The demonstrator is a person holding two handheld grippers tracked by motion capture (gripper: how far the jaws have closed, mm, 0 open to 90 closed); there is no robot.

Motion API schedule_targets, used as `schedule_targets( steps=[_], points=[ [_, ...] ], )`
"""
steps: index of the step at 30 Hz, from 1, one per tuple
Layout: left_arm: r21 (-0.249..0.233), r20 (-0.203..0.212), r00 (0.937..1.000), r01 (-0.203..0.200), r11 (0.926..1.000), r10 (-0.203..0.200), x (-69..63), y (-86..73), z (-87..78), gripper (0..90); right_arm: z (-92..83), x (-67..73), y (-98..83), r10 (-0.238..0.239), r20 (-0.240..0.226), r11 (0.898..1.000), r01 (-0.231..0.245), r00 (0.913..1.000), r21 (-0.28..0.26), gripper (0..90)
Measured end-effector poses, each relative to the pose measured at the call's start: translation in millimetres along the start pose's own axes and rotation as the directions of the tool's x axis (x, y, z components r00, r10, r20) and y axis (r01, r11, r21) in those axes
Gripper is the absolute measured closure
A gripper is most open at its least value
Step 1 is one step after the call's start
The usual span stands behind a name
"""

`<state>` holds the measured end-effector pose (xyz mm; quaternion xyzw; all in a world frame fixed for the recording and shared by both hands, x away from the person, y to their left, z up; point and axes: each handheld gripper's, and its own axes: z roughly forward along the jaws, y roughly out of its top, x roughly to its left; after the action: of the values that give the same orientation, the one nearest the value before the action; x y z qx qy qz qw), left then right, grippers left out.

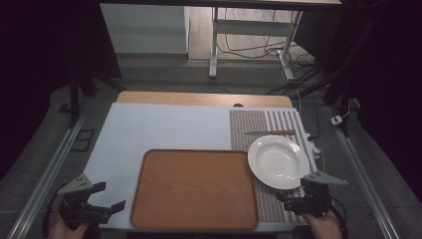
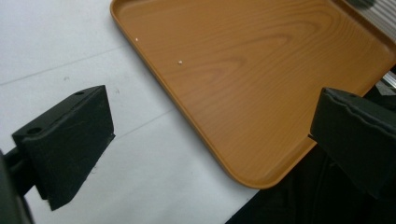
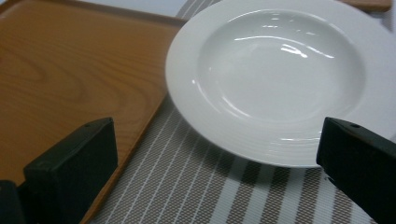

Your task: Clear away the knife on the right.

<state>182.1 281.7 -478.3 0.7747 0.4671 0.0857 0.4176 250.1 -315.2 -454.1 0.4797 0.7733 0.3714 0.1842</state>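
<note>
A rectangular wooden-look orange-brown tray with rounded corners [image 1: 194, 189] lies on the white tabletop [image 1: 149, 129] near its front edge and serves as the landmark here. The tray is bare.

Just right of the tray lies a brown and white striped woven placemat [image 1: 259, 124], which reaches from beyond the tray's far right corner down to the front edge of the tabletop. On that placemat, close beside the tray's right rim, sits a round white deep ceramic plate [image 1: 276, 162]; in the right gripper view its rim [image 3: 187, 107] appears to reach the tray's edge, though whether the two touch cannot be told. Beyond the plate, farther from the tray, a table knife with a wooden handle [image 1: 271, 132] lies across the placemat.

The left gripper [image 1: 109, 196] hovers at the tray's front left corner, held in a hand [image 1: 64, 230] at the bottom edge. In the left gripper view its black jaws stand wide apart and released, with that corner of the tray [image 2: 252, 93] and bare tabletop between them.

The right gripper [image 1: 291, 196] is off the tray's front right corner, over the placemat and just in front of the plate. Its jaws are also spread wide and released, nothing in them, pointing at the plate's near rim.
</note>
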Motion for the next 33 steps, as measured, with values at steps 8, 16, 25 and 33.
schedule_targets(
  steps=[8, 16, 25, 33],
  points=[
    [0.042, 0.001, 0.9997, -0.022, 0.9988, 0.022, -1.7, 2.0, 5.1, 0.3, 0.9, 2.0, 0.1, -0.018, -0.003, 1.000, 0.018, 0.9998, 0.019, 0.0],
    [0.058, 0.007, 0.9998, -0.018, 0.9982, 0.017, -1.5, 3.2, 6.8, 0.8, 4.6, 4.7, 0.9, -0.051, -0.017, 0.997, 0.052, 0.9985, 0.061, 0.0],
    [0.072, 0.013, 0.9999, -0.011, 0.9973, 0.011, -1.0, 3.0, 7.4, 0.6, 6.0, 4.7, 1.3, -0.046, -0.037, 0.996, 0.048, 0.9983, 0.077, 0.0],
    [0.072, 0.007, 0.9999, -0.013, 0.9973, 0.012, -1.6, 2.9, 7.3, 0.2, 5.8, 9.1, 5.1, -0.056, -0.041, 0.997, 0.058, 0.9976, 0.041, 0.0]
  ],
)
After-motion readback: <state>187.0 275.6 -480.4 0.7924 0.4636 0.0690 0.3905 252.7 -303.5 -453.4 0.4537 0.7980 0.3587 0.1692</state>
